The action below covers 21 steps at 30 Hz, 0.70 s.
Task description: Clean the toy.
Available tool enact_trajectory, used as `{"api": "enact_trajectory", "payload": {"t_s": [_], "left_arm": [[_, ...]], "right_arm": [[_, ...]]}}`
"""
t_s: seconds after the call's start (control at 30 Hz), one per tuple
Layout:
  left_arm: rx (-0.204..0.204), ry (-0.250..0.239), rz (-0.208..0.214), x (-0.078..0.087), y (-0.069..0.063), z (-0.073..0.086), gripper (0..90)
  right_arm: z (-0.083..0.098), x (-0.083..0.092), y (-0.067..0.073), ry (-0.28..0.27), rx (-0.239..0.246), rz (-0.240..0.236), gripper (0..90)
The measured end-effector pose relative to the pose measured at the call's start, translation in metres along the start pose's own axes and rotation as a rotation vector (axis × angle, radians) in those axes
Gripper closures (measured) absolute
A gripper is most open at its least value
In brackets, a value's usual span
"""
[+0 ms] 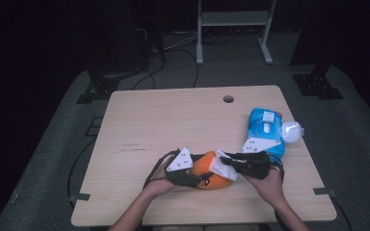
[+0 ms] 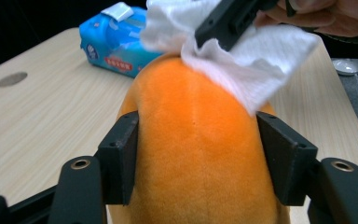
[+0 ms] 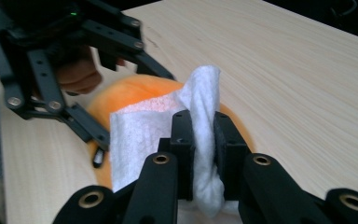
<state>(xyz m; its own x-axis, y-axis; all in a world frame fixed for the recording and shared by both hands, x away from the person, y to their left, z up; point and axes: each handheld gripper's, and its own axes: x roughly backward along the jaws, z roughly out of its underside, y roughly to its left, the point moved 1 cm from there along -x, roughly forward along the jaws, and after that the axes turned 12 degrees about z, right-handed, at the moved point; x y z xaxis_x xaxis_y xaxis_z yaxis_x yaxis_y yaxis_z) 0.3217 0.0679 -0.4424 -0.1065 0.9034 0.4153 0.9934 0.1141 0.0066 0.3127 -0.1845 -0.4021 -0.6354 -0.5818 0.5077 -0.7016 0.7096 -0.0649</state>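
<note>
An orange plush toy [image 1: 209, 172] lies on the near middle of the wooden table [image 1: 139, 130], between the person's two hands. In the left gripper view its soft, rounded body [image 2: 196, 149] sits between the two black jaws, whose pads press against its two flanks; so the left gripper [image 1: 192, 179] is clamped on the toy from the side. A white wet wipe [image 1: 223, 166] is draped over the toy's top, touching the plush. The right gripper [image 3: 204, 140] has its jaws nearly together and pinches a bunched fold of that wipe [image 3: 200, 126], the rest of the sheet spreading down over the orange surface. In the high view the right gripper [image 1: 231, 162] comes in from the right, above the toy. Beyond it, near the table's right edge, lies a blue pack of wet wipes [image 1: 266, 131] with a white flap lid; its red label carries writing too blurred to read [image 2: 117, 64].
</note>
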Motion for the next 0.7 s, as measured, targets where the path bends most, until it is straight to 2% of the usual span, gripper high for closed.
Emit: {"api": "enact_trajectory", "payload": {"t_s": [0.03,0.07,0.1,0.13,0.17,0.23,0.3,0.33,0.4,0.57,0.7], "left_arm": [[0.027,-0.002,0.023,0.001,0.002,0.003,33.1],[0.055,-0.007,0.05,0.003,0.004,0.005,30.2],[0.059,-0.009,0.047,0.004,0.005,0.005,27.9],[0.076,-0.006,0.047,0.004,0.007,0.004,23.4],[0.097,-0.003,0.047,0.004,0.007,0.002,17.8],[0.111,0.009,0.041,0.004,0.007,0.0,14.7],[0.083,0.042,0.042,0.005,0.006,0.003,22.0],[0.084,0.046,0.045,0.006,0.006,0.003,24.6],[0.088,0.051,0.046,0.008,0.007,0.003,27.9],[0.106,0.046,0.047,0.01,0.009,0.006,28.3],[0.123,0.034,0.053,0.011,0.011,0.009,27.8]], "right_arm": [[0.002,0.0,-0.003,0.004,-0.005,0.001,79.6],[0.005,-0.001,-0.006,0.011,-0.025,-0.018,79.6],[0.008,-0.001,-0.008,0.011,-0.05,-0.039,79.6],[0.009,-0.001,-0.006,0.01,-0.054,-0.039,79.6],[0.008,-0.001,-0.003,0.013,-0.037,-0.028,79.6],[0.005,-0.001,0.004,0.007,-0.01,-0.011,79.5],[0.003,-0.002,0.011,-0.001,0.008,-0.022,79.5],[0.003,-0.002,0.012,-0.003,0.02,-0.022,79.4],[0.003,-0.001,0.009,-0.005,0.016,-0.03,79.5],[0.008,0.003,-0.005,0.005,-0.019,-0.025,79.6],[0.012,0.008,-0.008,0.006,-0.036,-0.016,79.6]]}}
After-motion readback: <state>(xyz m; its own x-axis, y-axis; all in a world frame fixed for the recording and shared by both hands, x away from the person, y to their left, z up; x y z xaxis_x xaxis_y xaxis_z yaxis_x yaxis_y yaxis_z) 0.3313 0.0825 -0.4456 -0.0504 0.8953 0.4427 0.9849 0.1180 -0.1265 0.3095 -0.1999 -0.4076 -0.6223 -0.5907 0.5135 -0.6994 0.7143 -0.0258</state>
